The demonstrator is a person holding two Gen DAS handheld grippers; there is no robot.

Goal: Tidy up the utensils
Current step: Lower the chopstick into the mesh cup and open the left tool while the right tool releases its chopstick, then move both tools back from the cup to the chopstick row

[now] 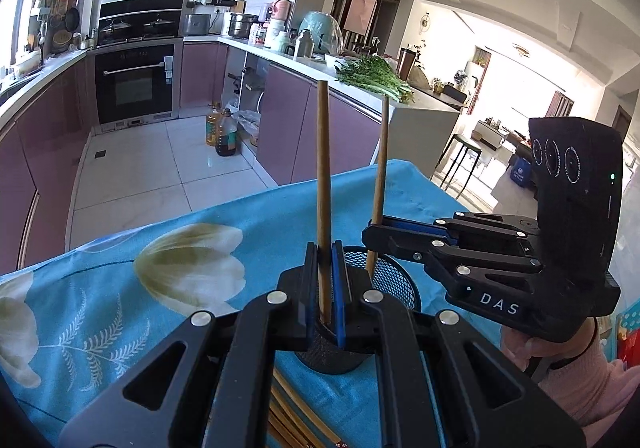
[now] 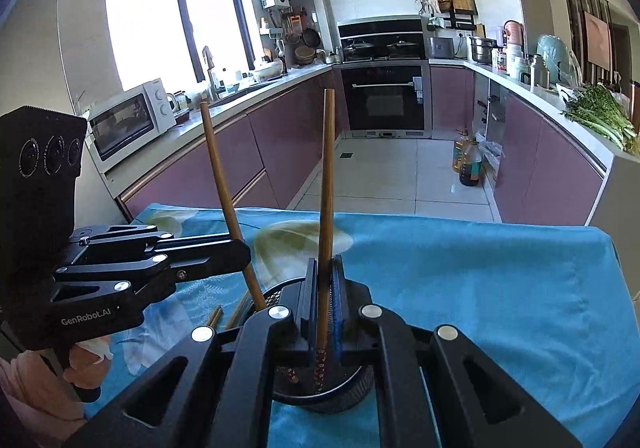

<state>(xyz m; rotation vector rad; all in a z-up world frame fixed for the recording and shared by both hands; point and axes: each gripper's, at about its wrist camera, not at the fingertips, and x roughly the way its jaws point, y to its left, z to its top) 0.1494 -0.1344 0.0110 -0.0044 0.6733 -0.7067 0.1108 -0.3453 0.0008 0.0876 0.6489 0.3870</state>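
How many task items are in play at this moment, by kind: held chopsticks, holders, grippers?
Chopsticks held upright: 2, one in the left gripper (chopstick) and one in the right gripper (chopstick)
Black mesh holder: 1
Grippers: 2
Total: 5
More chopsticks lie on the blue cloth, uncountable here.
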